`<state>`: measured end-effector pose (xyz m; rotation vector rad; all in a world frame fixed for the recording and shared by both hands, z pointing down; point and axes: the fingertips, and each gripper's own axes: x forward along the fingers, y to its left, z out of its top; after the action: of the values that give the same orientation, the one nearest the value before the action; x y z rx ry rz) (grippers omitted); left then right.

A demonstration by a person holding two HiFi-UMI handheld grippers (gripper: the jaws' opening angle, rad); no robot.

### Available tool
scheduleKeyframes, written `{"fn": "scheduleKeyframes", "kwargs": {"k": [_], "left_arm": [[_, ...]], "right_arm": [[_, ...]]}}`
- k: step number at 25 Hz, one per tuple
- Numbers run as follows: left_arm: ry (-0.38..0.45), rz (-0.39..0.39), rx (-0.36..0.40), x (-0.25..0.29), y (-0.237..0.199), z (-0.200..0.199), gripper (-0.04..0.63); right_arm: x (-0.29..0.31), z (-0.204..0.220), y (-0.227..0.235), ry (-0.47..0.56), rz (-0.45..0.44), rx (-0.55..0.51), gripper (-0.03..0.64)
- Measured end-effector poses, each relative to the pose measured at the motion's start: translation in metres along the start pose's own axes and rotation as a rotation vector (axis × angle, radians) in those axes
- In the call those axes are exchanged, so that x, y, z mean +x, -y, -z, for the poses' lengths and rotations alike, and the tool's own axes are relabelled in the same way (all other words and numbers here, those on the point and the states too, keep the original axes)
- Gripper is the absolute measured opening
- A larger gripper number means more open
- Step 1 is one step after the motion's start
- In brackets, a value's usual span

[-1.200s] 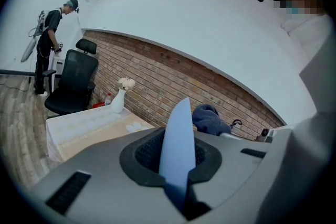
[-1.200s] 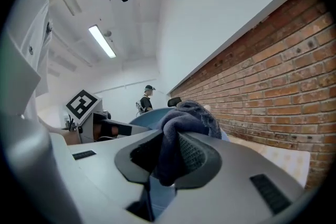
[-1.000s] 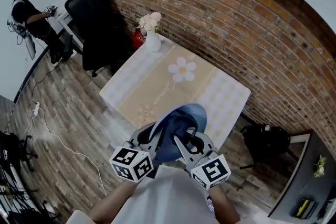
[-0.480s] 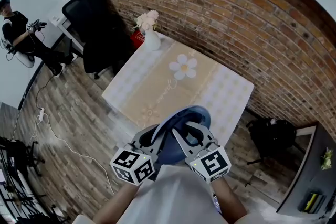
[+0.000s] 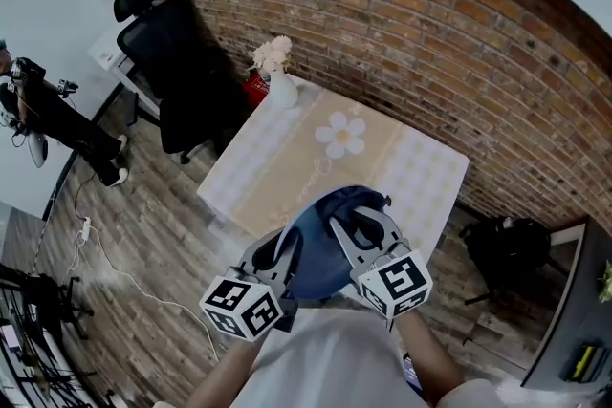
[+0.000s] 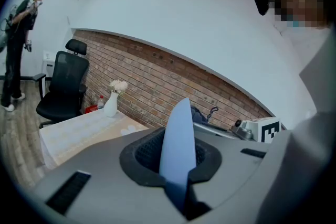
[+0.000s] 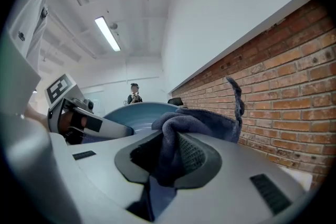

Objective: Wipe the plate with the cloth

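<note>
While the left claw (image 6: 176,168) is clamped on the rim of the blue plate (image 5: 316,258) (held edge-on, low in the centre of the head view), the right claw (image 7: 167,162) grips the dark cloth (image 7: 197,126), bunched against the plate's face above the tabletop (image 5: 287,158).

Right tool (image 7: 170,162) clamped on dark cloth (image 7: 205,126), cloth seemingly touching blue plate (image 7: 128,113), brick wall (image 7: 283,86) alongside

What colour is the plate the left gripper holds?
The plate is plain blue, best seen in the right gripper view.
</note>
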<state>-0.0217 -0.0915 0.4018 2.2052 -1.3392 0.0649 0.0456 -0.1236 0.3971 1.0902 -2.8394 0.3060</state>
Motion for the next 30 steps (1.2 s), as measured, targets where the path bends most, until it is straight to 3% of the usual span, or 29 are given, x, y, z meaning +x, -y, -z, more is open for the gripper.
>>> {"fn": "scheduleKeyframes", "kwargs": {"k": [12,30], "left_arm": [[0.061,-0.003,-0.02,-0.017,-0.007,-0.026,0.048],[0.055,0.014,-0.053,0.007,-0.001,-0.029,0.049]], "right_arm": [[-0.002,0.02,0.029,-0.048,0.076,0.073,0.091],[-0.025,0.068,0.047,-0.167,0.145,0.158,0.091]]}}
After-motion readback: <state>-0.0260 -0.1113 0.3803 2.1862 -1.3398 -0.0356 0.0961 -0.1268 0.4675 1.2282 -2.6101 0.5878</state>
